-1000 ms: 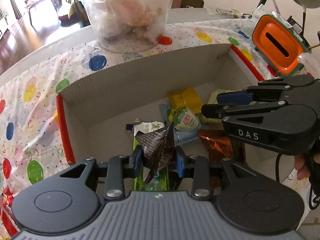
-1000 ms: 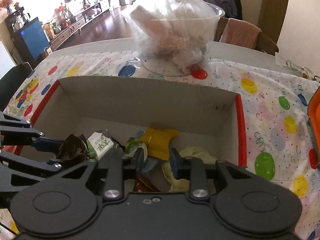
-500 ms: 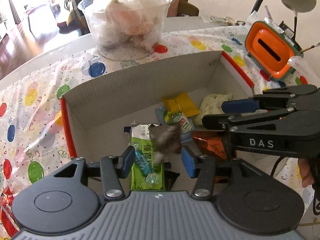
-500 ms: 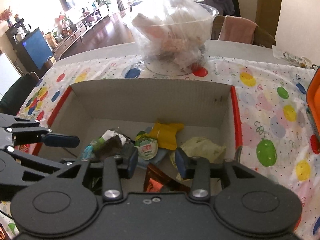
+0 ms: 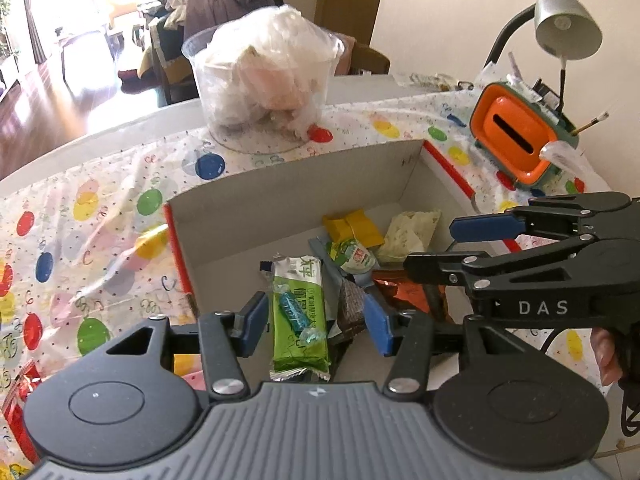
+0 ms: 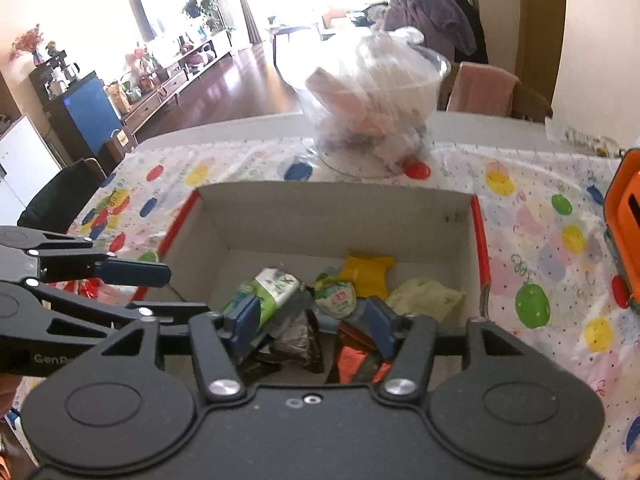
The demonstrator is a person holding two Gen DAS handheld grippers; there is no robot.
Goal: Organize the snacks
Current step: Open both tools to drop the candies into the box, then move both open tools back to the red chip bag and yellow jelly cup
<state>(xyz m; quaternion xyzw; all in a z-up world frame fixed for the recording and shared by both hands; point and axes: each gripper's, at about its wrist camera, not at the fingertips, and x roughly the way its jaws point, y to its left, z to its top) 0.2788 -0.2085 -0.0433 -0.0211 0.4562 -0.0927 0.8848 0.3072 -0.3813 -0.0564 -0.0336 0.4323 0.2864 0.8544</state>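
Cardboard box (image 5: 304,184) holds loose snacks; left gripper (image 5: 316,322) and right gripper (image 6: 310,322), jaws just spread, grip nothing, and could snag the brown wrapper (image 5: 352,308) and drag it out

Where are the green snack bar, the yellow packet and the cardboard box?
green snack bar (image 5: 300,312), left wrist view, middle of the wrapper
yellow packet (image 5: 352,226), left wrist view, middle of the packet
cardboard box (image 6: 332,216), right wrist view, inside of the far wall

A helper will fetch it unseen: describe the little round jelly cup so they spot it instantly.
Find the cardboard box with red edges on the balloon-print tablecloth. Among the wrappers inside, beside the yellow packet, lies the jelly cup: the only round item, with a green and white lid.
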